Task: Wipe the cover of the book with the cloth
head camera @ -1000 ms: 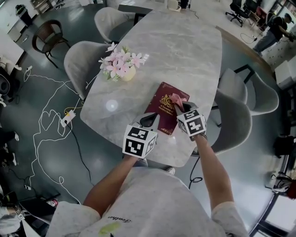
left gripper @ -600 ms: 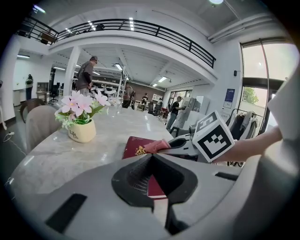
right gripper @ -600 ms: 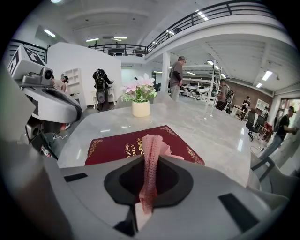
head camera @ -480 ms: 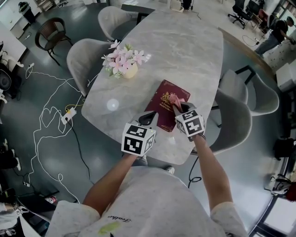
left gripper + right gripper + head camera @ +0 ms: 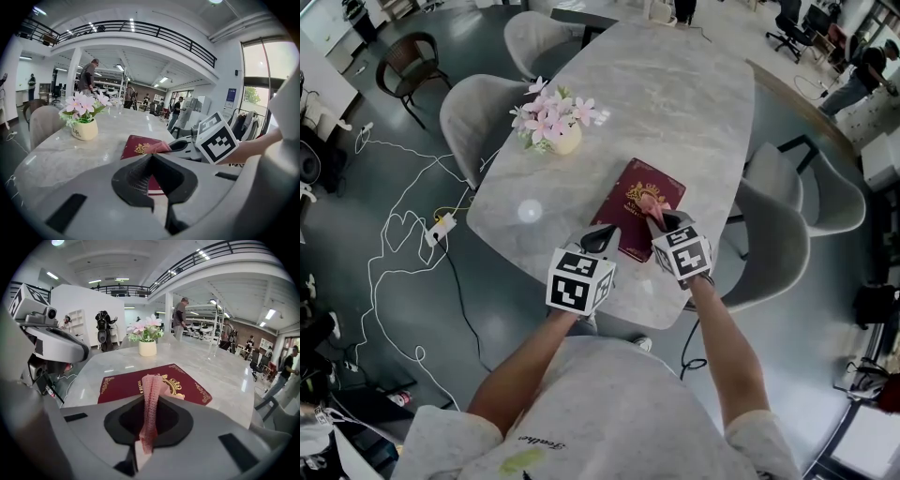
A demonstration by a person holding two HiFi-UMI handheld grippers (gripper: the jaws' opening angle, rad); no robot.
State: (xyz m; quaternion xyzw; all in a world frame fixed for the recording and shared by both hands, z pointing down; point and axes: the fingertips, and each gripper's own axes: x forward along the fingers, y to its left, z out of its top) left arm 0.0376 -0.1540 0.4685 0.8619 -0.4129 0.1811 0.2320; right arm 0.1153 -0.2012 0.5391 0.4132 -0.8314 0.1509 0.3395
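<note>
**Cloth edges toward the crest as the wipe goes on**

Our right hand-held gripper (image 5: pixel 663 222) has its jaws closed tight on the pink cloth (image 5: pixel 151 390). The pinched fold stands up between them, and its free end trails out ahead onto the dark red book (image 5: pixel 625 214). The book lies flat on the bench (image 5: pixel 675 103), directly in front of this hand-held gripper and reaching to just beside its tips.

Over the last second the cloth has slid a short way across the cover. It was near the edge on the hand-held gripper's right, and it is now against the gold crest (image 5: pixel 174 386). The hand-held gripper has moved only slightly. We read this as a wiping stroke in progress. Only a small strip of the cover has been passed over, so most of it seems still to be done.

Our left hand-held gripper (image 5: pixel 602 240) is closed with nothing between its jaws. Its tips sit at the book's near edge, with the cover stretching away just beyond them. It has kept that place throughout. It looks placed to steady the book, but we cannot tell whether it actually touches the cover.

The book itself has not shifted relative to the flower pot (image 5: pixel 555 133), which stands well ahead and to the left of both hand-held grippers.
</note>
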